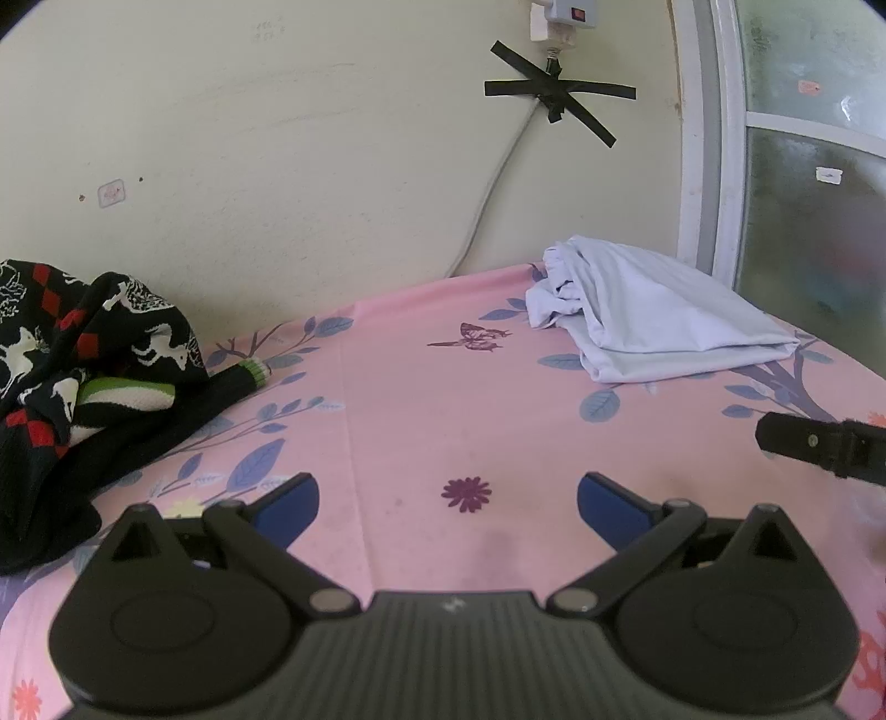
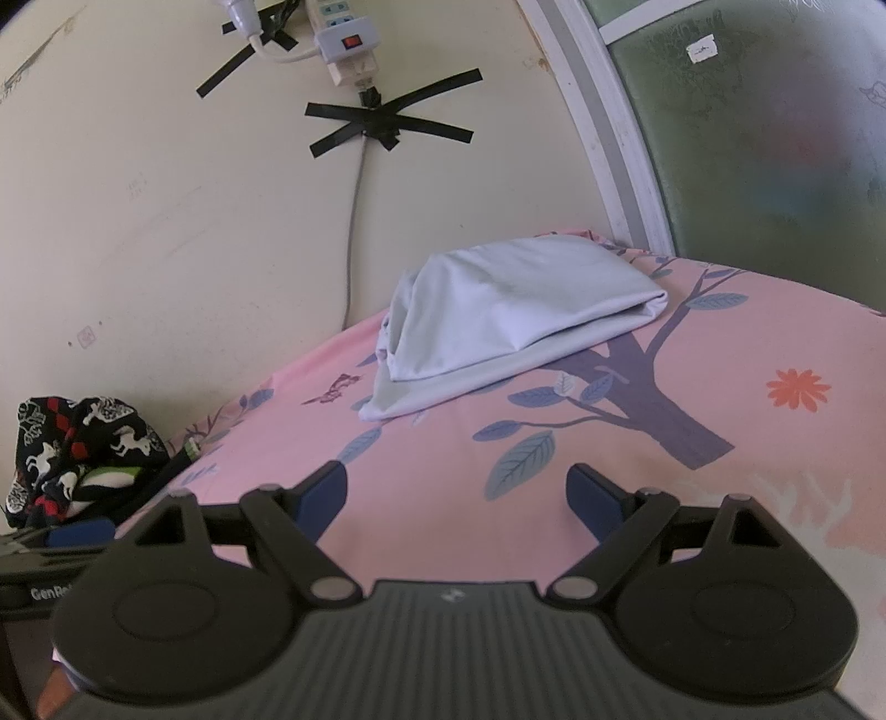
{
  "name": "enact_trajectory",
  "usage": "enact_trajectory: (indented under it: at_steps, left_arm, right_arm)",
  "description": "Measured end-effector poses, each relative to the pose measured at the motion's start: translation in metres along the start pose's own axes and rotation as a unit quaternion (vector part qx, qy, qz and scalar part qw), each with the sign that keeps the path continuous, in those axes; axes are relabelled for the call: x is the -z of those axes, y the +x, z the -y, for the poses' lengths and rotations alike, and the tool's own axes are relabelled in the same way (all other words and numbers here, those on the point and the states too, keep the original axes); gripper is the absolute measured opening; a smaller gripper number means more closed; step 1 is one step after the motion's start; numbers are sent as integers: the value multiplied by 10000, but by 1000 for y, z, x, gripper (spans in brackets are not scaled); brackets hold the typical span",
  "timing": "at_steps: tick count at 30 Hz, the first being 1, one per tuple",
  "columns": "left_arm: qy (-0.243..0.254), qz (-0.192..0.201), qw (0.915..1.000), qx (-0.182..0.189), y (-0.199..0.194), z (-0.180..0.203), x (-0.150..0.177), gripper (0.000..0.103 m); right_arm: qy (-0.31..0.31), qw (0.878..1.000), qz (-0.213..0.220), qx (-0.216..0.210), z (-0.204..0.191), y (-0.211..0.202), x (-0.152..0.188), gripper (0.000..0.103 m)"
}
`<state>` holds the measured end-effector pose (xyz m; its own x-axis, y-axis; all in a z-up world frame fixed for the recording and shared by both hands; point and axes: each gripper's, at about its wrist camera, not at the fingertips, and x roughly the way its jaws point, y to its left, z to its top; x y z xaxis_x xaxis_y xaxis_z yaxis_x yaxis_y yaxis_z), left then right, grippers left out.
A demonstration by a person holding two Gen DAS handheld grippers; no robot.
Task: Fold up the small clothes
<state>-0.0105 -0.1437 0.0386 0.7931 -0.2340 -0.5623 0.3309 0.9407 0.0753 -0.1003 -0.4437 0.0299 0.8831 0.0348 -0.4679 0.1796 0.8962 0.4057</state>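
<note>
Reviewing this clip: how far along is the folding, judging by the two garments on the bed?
Done: the pale blue garment lies folded on the pink sheet near the window. In hand: nothing; the left claw and right claw are both open and empty over bare sheet. Left: the black patterned garment sits crumpled in a heap by the wall, unfolded.

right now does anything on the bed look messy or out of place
Yes: the black patterned garment lies in a crumpled heap at the bed's left edge by the wall, unfolded. The pale blue garment is already folded. Power strip is taped to the wall.
</note>
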Motion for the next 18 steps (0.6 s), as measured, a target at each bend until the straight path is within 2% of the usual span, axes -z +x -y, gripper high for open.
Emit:
enact_trajectory:
  at_steps: [18]
  left_arm:
    - [12,-15,10000,7,1,0,1,103]
  right_arm:
    - [11,10000,21,-7,3,1,0,85]
